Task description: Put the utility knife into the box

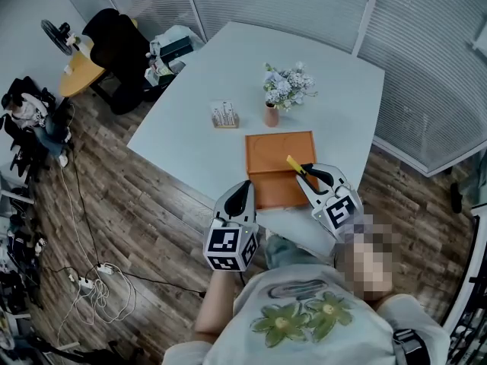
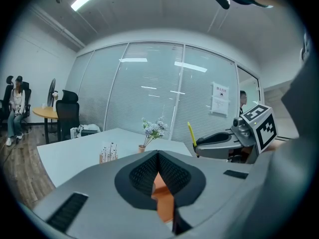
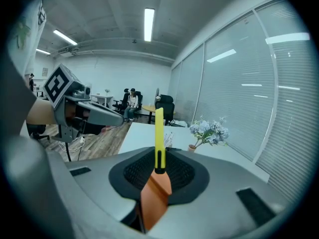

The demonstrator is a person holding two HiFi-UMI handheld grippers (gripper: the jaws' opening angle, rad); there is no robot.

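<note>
a person at a white tabletop [image 1: 190, 128] holds a yellow knife [image 1: 294, 164] over an orange box [image 1: 278, 147], which puts the task at the carry-to-the-box step. the right hand-held gripper [image 1: 308, 175] has its jaws clamped on the knife near its lower end, parted only by the handle's thickness. the yellow length sticks out ahead of the pads and points toward the far side of the tabletop. in the head view the knife hangs above the box's near right part and is not yet inside; whether it touches the rim cannot be told. the left hand-held gripper [image 1: 243, 192] sits just beside the box's near left corner, its jaws together and holding nothing. only the orange of the box shows through the slit below its pads. a vase [image 1: 272, 115] of flowers stands on the tabletop just beyond the box, apart from both hand-held grippers. judged from here the task is well along, with the knife in the grip and over the box and only the setting down left. the next move likely calls for tipping the right hand-held gripper down so the knife lies flat within the walls. it would then be lowered to the box floor, the jaws parted, and the hand-held gripper pulled clear without dragging the knife back out. the handle standing out ahead of the jaws could catch the far wall if it goes in steeply.
</note>
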